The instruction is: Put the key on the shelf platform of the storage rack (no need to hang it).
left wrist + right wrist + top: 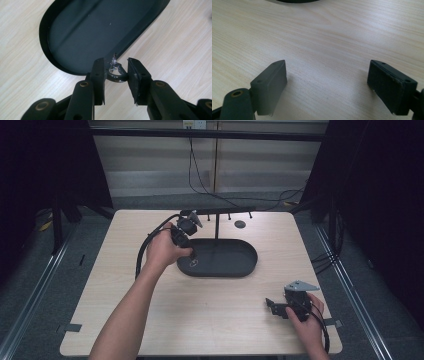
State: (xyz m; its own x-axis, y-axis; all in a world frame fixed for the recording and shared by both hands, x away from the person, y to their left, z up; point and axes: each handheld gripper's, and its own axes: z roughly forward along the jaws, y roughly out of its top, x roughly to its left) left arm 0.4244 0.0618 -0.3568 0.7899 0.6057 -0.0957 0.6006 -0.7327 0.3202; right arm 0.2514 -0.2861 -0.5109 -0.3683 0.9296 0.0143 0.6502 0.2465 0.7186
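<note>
The left gripper [115,72] clamps a small dark metal ring with a clear hook [115,71] at the left end of the black oval tray [220,257], whose long axis runs left-right on the pale wooden surface [210,315], while the right gripper [327,85] rests near-right, jaws apart.

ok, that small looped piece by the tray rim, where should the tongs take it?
Pinch the looped piece across its dark ring, one pad on each outer curve, coming in from the table side of the tray rim. The left tongs straddle it that way. The thin shiny hook on top looks too fine to grip.
</note>
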